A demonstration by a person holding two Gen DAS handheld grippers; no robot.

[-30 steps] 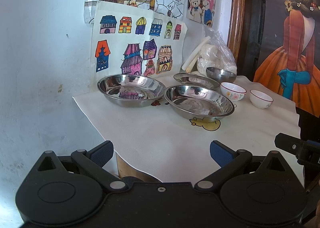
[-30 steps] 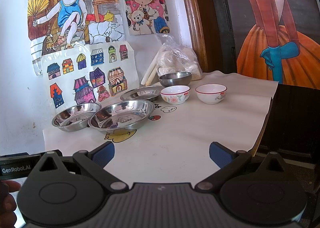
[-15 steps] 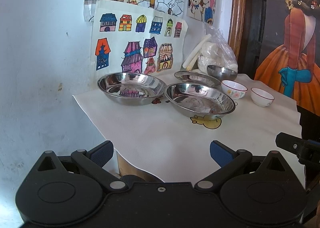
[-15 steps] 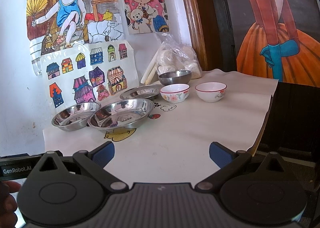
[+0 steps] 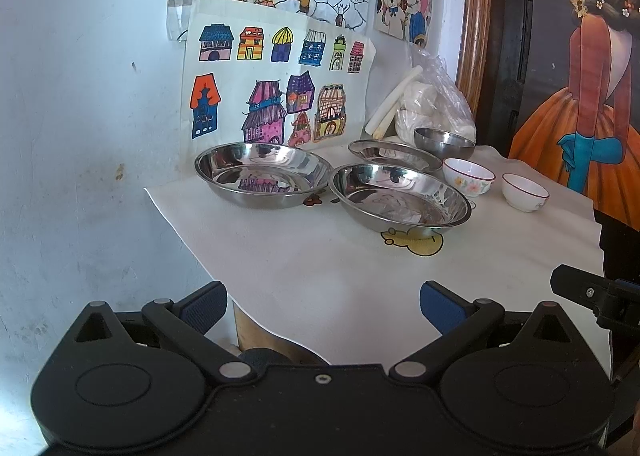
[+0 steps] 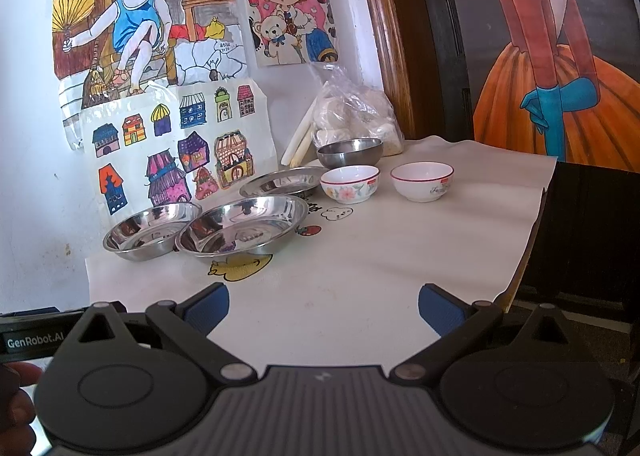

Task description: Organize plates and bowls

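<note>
Steel dishes: three shallow round ones (image 5: 263,174) (image 5: 400,197) (image 5: 390,154) unstacked along the desk's (image 5: 320,264) back-left edge; bowls further right. Nothing sorted yet. Left gripper (image 5: 323,306), right gripper (image 6: 323,306) spread wide, empty.

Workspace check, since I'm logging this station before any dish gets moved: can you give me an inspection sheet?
Surface: table under a white printed cloth, with wrinkles near its right edge.
Job's things: two wide steel plates side by side, left plate and front plate; a flatter steel plate behind them; a steel bowl; a floral bowl; a red-rimmed bowl. All upright and unstacked.
Clutter: plastic bag of pale lumps and white sticks against the wall.
Grippers: left claw and right claw both open, empty, short of the dishes.
Cables: nothing seen.
Surroundings: children's drawings on the wall; painted panel at right.
</note>
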